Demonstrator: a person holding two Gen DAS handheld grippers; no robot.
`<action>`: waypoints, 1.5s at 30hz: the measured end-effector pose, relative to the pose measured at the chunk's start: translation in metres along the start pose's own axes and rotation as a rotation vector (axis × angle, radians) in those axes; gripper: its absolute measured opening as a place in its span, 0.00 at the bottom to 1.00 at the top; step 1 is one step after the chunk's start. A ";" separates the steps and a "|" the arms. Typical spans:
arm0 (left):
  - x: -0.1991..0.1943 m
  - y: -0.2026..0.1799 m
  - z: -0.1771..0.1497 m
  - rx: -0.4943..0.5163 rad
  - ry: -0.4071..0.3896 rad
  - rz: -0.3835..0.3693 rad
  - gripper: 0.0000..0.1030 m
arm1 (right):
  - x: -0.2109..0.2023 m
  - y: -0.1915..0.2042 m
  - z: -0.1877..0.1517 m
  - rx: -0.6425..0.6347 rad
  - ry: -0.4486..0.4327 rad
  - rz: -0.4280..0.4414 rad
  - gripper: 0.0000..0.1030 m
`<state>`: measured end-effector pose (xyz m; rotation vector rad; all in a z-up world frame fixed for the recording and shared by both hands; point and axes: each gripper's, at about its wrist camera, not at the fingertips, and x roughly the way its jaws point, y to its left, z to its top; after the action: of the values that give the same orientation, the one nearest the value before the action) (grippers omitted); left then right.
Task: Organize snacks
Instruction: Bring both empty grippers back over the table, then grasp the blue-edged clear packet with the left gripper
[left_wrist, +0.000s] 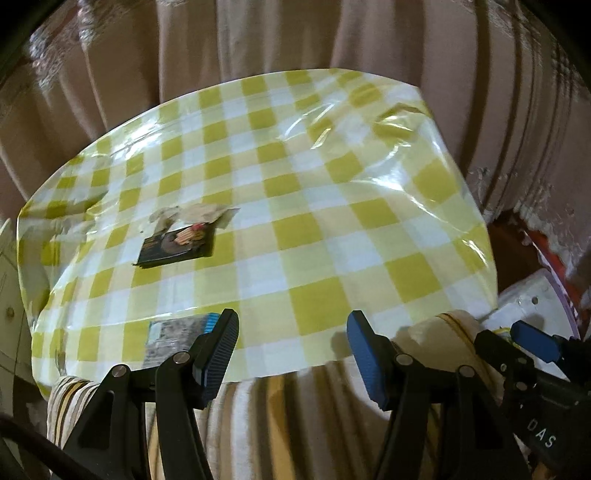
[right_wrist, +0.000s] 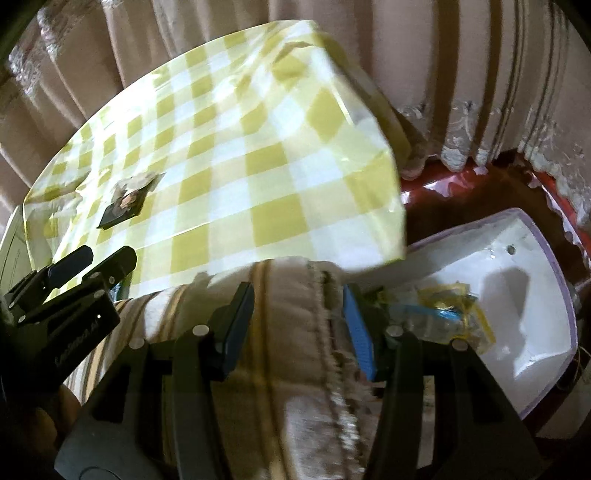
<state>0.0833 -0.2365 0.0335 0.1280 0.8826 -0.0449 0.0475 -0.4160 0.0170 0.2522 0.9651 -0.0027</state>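
Observation:
A dark wafer snack packet (left_wrist: 177, 245) lies on the yellow-checked table (left_wrist: 295, 192) at the left; it also shows in the right wrist view (right_wrist: 123, 210). A clear snack packet with a blue end (left_wrist: 177, 338) lies at the table's near edge, just left of my left gripper (left_wrist: 291, 336). A torn pale wrapper (left_wrist: 199, 214) lies behind the dark packet. My left gripper is open and empty above the near edge. My right gripper (right_wrist: 299, 314) is open and empty, off the table's right corner. A white bin (right_wrist: 524, 295) holds yellow and blue snack packets (right_wrist: 447, 314).
Beige curtains (left_wrist: 258, 44) hang behind the table. A striped cloth (right_wrist: 288, 302) hangs under the checked cover at the near edge. The bin stands on a red-brown floor (right_wrist: 461, 199) to the table's right. The left gripper shows in the right wrist view (right_wrist: 92, 266).

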 end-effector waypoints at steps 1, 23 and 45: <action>0.001 0.004 0.000 -0.007 0.000 0.005 0.60 | 0.001 0.004 0.001 -0.007 0.001 0.003 0.52; 0.028 0.082 -0.001 -0.126 0.049 0.035 0.60 | 0.038 0.083 0.019 -0.126 0.039 0.026 0.57; 0.066 0.185 -0.034 -0.365 0.213 -0.068 0.60 | 0.079 0.142 0.021 -0.271 0.126 0.071 0.60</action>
<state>0.1159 -0.0476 -0.0216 -0.2419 1.0934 0.0681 0.1257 -0.2742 -0.0061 0.0366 1.0687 0.2097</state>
